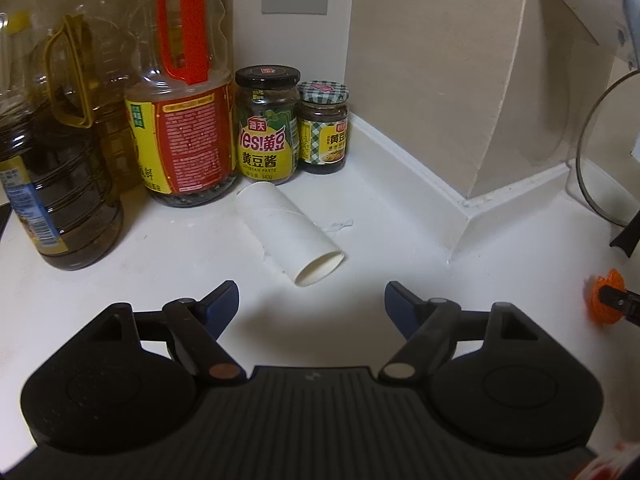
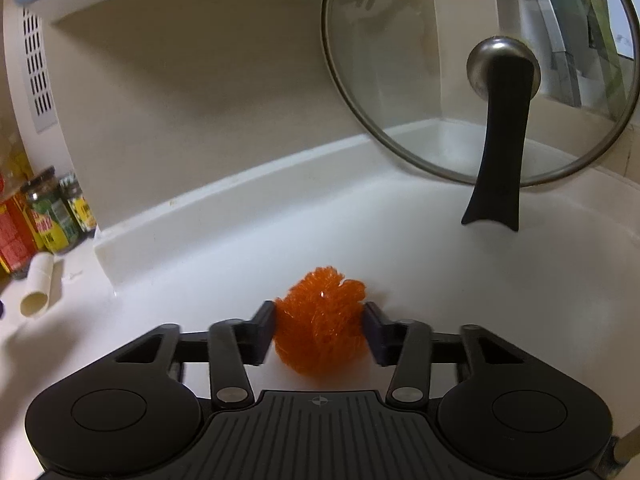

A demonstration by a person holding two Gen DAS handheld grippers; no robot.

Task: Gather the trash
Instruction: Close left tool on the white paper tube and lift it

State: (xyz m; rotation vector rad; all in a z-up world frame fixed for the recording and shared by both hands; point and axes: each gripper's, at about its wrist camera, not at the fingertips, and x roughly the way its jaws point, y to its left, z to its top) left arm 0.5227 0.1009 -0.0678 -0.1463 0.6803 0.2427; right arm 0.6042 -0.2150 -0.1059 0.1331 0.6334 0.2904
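Observation:
A white cardboard tube (image 1: 289, 232) lies on its side on the white counter (image 1: 500, 272), just ahead of my left gripper (image 1: 312, 300), which is open and empty. The tube also shows at the left edge of the right wrist view (image 2: 38, 290). My right gripper (image 2: 320, 328) has its jaws on both sides of a crumpled orange mesh ball (image 2: 322, 320), touching it on the counter. The ball also shows at the right edge of the left wrist view (image 1: 604, 300), with a dark fingertip (image 1: 618, 304) on it.
Large oil bottles (image 1: 60, 152) and a red-labelled bottle (image 1: 184, 120) stand at the back left, with two sauce jars (image 1: 268, 124) beside them. A glass pot lid (image 2: 480, 72) with a black handle leans against the wall. A wall corner (image 1: 464, 204) juts out.

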